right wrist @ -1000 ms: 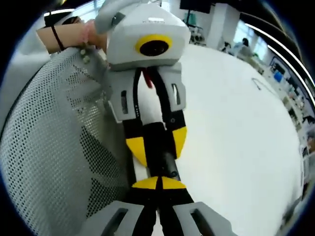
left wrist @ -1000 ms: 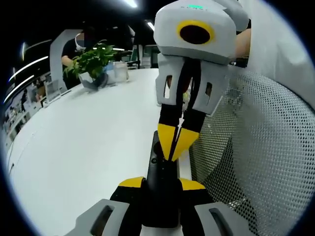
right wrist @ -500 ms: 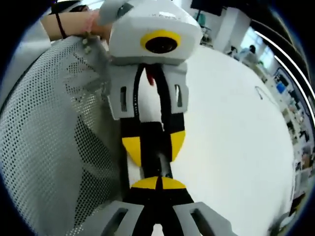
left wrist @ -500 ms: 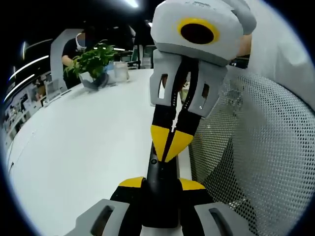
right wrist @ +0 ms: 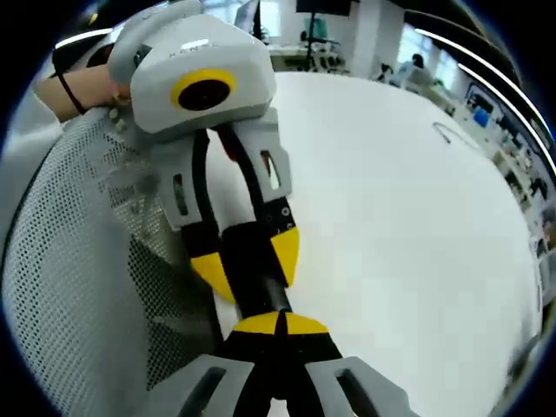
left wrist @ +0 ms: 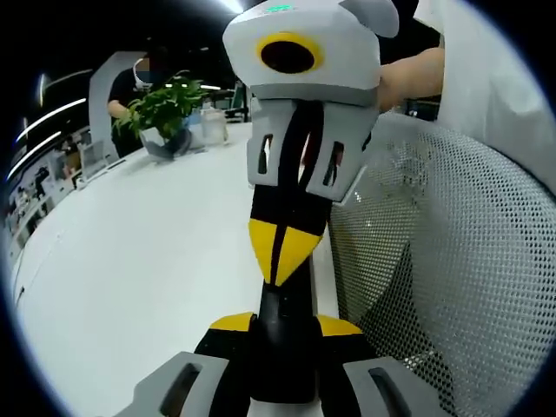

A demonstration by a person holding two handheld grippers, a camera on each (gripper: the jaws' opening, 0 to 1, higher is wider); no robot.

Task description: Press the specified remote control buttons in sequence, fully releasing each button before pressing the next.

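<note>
Left gripper view: left claw (left wrist: pixel 285 323) grips remote (left wrist: pixel 284 343) at table (left wrist: pixel 139 261) edge (right claw (left wrist: pixel 280 252) closed, pressing).

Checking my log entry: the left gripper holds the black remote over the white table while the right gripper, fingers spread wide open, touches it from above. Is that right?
Not quite. In the left gripper view the right gripper has its fingers closed together to a point, not spread, as it meets the black remote. The left gripper does hold the remote over the white table.
</note>
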